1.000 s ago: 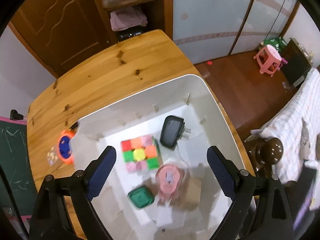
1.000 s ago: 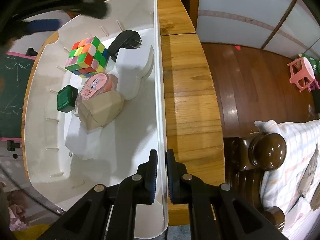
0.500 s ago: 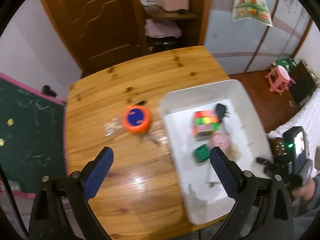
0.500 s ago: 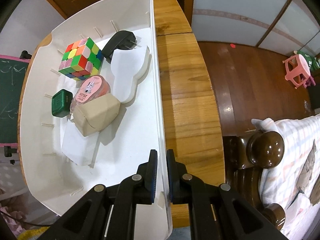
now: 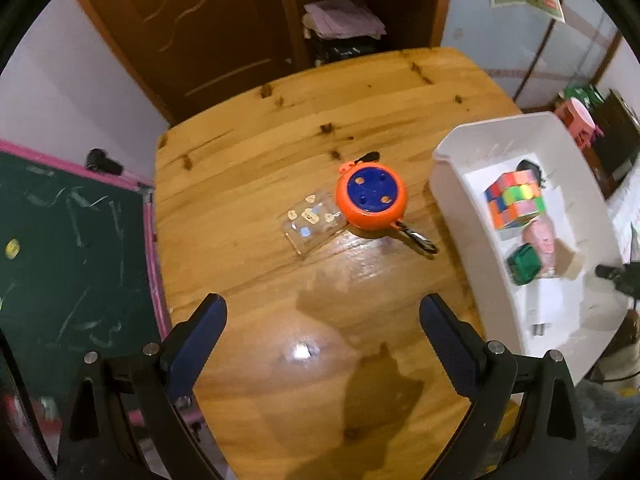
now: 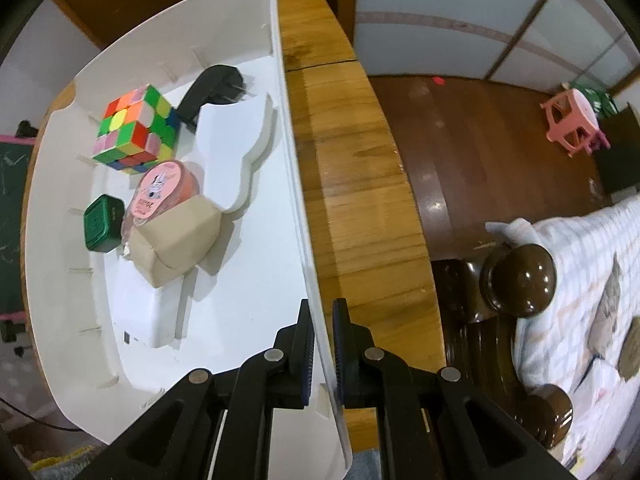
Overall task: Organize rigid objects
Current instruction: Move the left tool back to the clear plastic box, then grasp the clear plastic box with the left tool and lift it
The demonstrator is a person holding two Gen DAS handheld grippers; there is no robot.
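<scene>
Most toys sit in the big white plastic bin (image 6: 240,16) (right gripper (image 6: 320,334) pinches its rim), while the wide-open, empty left gripper (image 5: 322,330) hovers near the round orange-and-blue reel (image 5: 371,195) and small clear plastic box (image 5: 312,222) left on the wooden counter (image 5: 248,168).

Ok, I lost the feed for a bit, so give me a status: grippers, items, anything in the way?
Left hand-held gripper open, empty. Right hand-held gripper shut on bin wall. Orange reel and clear case on table, unobstructed.

A home bedroom: a quilted bed (image 6: 580,264) with wooden posts, a wooden door (image 5: 192,28), a child's pink stool (image 6: 572,124).
</scene>
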